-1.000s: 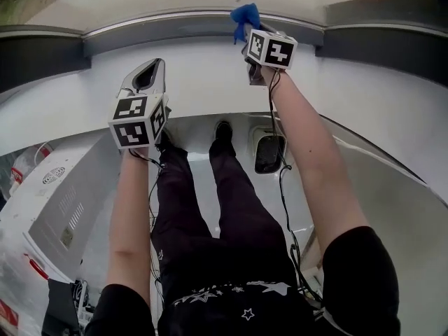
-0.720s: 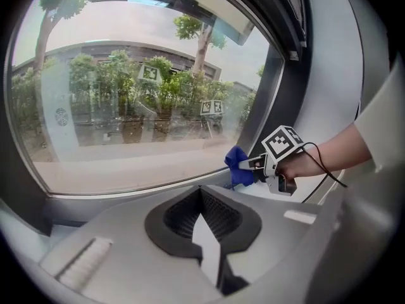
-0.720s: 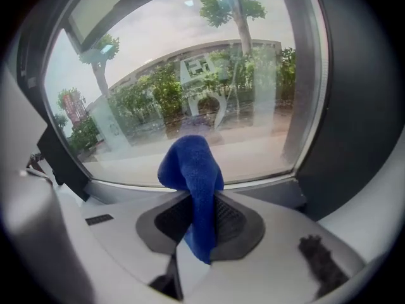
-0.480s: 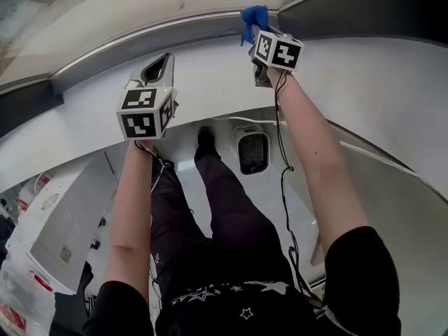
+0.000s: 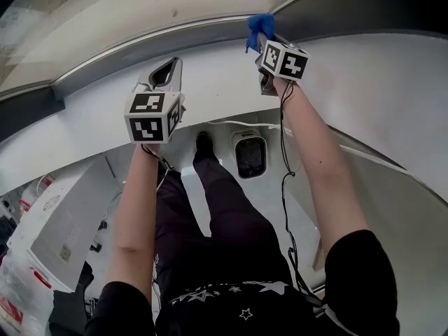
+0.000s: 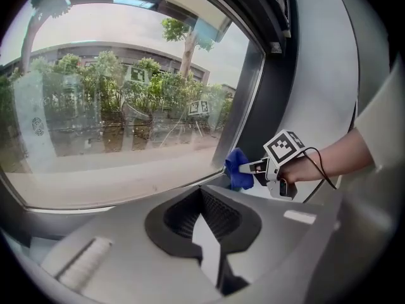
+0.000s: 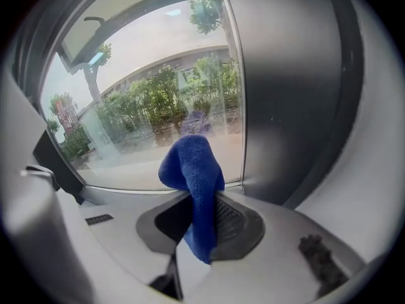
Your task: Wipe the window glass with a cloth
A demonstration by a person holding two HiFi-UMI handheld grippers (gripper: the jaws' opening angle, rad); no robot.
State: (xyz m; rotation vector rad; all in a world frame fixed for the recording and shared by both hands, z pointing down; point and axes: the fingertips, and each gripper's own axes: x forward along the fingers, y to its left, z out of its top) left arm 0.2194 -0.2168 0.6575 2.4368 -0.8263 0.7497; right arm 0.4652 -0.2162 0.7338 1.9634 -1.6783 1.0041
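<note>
In the head view, over the last second the right gripper [image 5: 262,39] had slid a little further along the lower rail of the window, toward the dark pillar [image 5: 364,5] on its right. Its jaws stayed clamped on the blue cloth [image 5: 258,25], which stuck out past their tips. The window glass [image 5: 140,9] lay just beyond the cloth. The left gripper [image 5: 169,68] had drifted the same way. It hung well to the left of the right one and further back from the pane.

Judged from that, the wiping stroke was nearing the right-hand end of the pane's bottom edge, so a turn back or a move upward seemed due.

In the left gripper view, the jaws met at their tips with nothing between them. The cloth showed ahead and to the right, at the bottom corner of the glass. Whether it pressed on the pane could not be told.

In the right gripper view, the cloth was pinched between the ribbed pads. It bulged up ahead of the tips and its tail hung down behind them.

Counted: two grippers, one cloth, one pane, one pillar.
</note>
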